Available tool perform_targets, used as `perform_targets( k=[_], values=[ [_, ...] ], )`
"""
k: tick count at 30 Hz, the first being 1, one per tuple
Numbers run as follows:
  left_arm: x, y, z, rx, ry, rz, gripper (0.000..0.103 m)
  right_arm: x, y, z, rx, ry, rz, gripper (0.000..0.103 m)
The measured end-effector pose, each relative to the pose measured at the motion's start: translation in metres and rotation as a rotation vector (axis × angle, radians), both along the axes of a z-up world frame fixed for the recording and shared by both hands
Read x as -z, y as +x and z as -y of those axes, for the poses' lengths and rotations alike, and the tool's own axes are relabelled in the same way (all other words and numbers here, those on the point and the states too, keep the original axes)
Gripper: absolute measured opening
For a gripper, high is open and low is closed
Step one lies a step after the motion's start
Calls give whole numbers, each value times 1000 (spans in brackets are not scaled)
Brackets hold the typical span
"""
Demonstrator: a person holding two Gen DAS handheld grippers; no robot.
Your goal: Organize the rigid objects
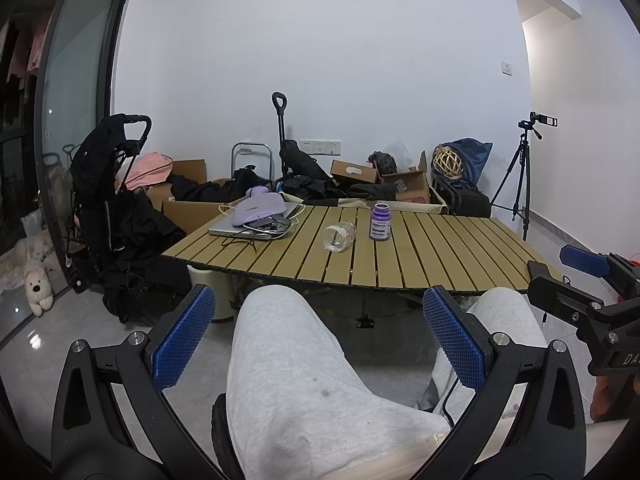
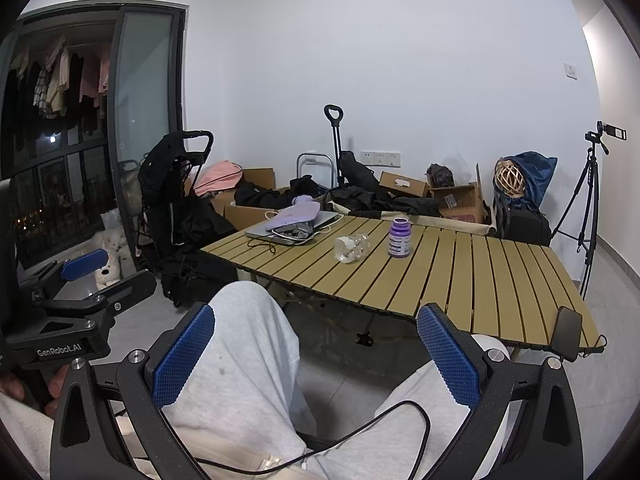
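Note:
A purple bottle (image 1: 379,222) stands upright on the slatted wooden table (image 1: 440,256). A clear glass jar (image 1: 339,236) lies on its side just left of it. Both also show in the right wrist view: the bottle (image 2: 399,237) and the jar (image 2: 352,247). My left gripper (image 1: 318,340) is open and empty, held low above my lap, well short of the table. My right gripper (image 2: 316,356) is open and empty too, also above my lap. Each gripper shows at the edge of the other's view.
A laptop (image 1: 252,226) with a lilac pouch (image 1: 260,209) and cables lies at the table's far left. A black phone (image 2: 567,334) rests on the near right edge. Boxes, bags, a stroller (image 1: 116,208) and a tripod (image 1: 520,180) stand around the table.

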State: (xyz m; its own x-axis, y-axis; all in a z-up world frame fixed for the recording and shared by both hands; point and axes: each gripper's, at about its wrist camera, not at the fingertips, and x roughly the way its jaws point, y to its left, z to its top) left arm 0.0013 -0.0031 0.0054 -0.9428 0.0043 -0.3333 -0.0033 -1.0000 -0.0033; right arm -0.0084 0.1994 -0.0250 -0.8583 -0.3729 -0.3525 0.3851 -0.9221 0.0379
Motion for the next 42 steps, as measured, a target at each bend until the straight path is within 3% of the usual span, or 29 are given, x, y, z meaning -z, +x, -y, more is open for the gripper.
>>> perform_targets(
  k=[42],
  values=[
    [4,2,3,-8,11,4,103,1,-2,0,-2,-5,5,103]
  ],
)
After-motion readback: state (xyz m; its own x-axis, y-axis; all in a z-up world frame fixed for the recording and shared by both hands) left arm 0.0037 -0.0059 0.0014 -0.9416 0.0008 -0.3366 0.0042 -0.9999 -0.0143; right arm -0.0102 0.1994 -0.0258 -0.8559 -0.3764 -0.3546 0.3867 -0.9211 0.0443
